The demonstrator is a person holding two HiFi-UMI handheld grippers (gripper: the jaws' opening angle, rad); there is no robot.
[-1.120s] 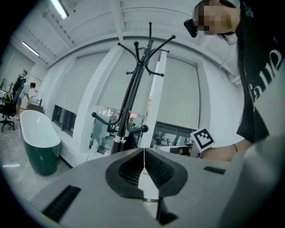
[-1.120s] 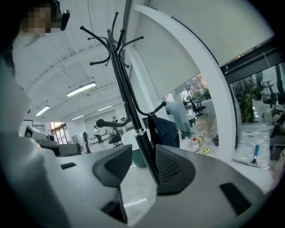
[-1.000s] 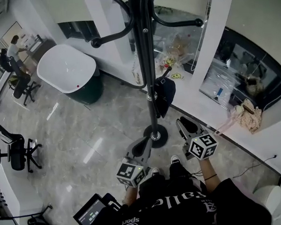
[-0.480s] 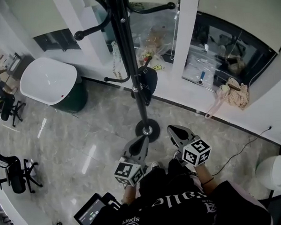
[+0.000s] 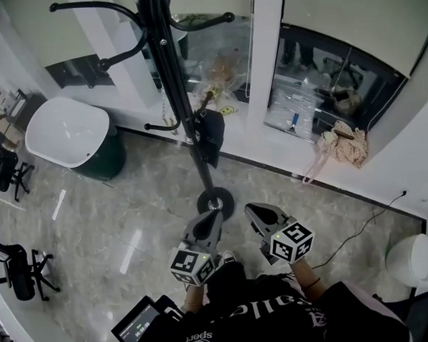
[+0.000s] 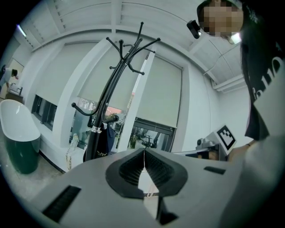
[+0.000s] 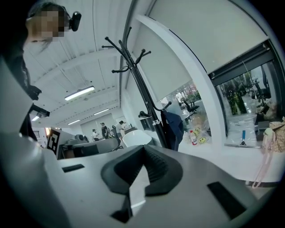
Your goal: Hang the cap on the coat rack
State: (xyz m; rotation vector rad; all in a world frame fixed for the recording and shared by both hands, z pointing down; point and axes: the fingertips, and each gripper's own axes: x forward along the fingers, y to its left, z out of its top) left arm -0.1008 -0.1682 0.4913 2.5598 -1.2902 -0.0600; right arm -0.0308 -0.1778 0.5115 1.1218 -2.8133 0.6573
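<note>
A tall black coat rack (image 5: 172,76) stands on a round base (image 5: 214,201) by the window wall. A dark cap (image 5: 209,135) hangs on one of its lower hooks, free of both grippers. My left gripper (image 5: 211,218) sits just short of the base, shut with nothing in it. Level with it on the right, my right gripper (image 5: 253,211) is also shut and empty. The left gripper view shows the left gripper (image 6: 144,153) with jaws together, the rack (image 6: 104,102) and cap (image 6: 103,139) ahead. Past the closed right gripper (image 7: 143,149), the cap (image 7: 174,127) hangs on the rack (image 7: 140,89).
A white tub chair on a green base (image 5: 69,135) stands left of the rack. Office chairs (image 5: 15,266) line the left edge. A beige bag (image 5: 345,145) lies on the window ledge, a cable (image 5: 367,226) crosses the floor, and a white bin (image 5: 415,260) stands at the right.
Both grippers have drawn back from the rack, and the view has swung so the rack sits further left. The cap stays on its hook throughout.
</note>
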